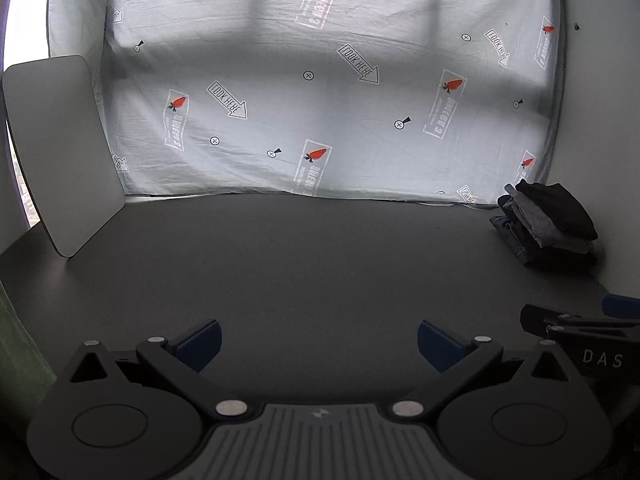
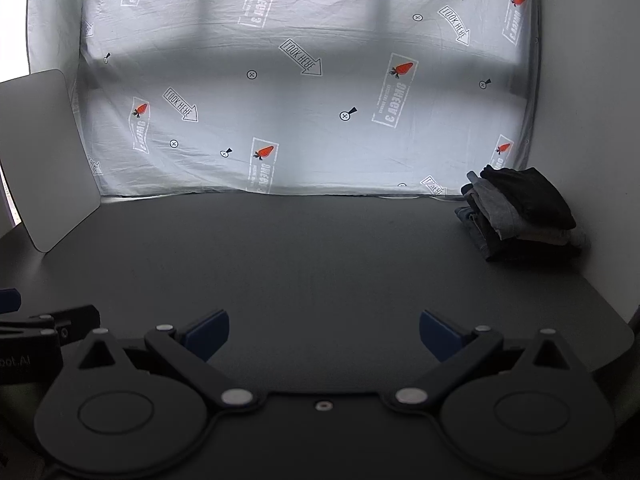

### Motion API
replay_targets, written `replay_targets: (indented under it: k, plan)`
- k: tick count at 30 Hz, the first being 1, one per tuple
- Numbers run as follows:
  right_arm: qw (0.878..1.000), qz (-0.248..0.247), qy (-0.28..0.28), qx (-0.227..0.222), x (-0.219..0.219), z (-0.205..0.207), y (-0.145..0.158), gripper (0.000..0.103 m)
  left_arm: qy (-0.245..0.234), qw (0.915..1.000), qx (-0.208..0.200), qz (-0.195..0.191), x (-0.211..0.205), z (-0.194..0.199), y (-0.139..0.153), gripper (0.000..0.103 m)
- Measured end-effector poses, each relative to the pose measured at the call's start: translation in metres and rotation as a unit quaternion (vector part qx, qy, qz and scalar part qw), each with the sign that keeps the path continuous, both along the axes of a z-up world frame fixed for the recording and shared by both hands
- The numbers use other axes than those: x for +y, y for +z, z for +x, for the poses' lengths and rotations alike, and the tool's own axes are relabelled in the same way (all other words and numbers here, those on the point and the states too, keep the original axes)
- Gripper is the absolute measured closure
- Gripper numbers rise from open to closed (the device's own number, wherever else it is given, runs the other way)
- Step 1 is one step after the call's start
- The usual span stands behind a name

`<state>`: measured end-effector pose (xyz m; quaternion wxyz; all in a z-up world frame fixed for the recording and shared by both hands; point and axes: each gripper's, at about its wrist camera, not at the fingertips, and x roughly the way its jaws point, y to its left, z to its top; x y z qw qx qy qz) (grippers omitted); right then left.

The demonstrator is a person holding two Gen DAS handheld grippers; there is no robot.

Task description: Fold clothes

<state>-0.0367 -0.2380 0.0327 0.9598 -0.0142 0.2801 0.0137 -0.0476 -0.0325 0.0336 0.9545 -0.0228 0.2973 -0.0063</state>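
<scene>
Clothes stack (image 2: 520, 212) far right, well apart from both gaping tongs (image 2: 324, 336)

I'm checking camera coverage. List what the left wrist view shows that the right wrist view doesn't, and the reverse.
Only the left wrist view: the left tool, open and empty, in full, with part of the right tool at its right edge.

Only the right wrist view: the right tool, open and empty, in full, with part of the left tool at its left edge.

Both: the dark table, the stack of folded clothes at far right, the printed sheet behind, and the grey board leaning at left.
</scene>
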Motion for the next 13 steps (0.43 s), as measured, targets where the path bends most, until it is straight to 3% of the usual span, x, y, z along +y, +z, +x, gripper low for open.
replay_targets:
  k: [6,13]
  plan:
    - [0.999,0.003,-0.029,0.027,0.008,-0.014,-0.009,0.000,-0.017,0.9998,0.006,-0.002,0.003,-0.003,-0.006,0.000]
    - [0.999,0.006,-0.031,0.018,0.011,-0.016,-0.007,0.000,-0.019,0.9998,0.000,-0.004,0.008,0.000,-0.006,0.000]
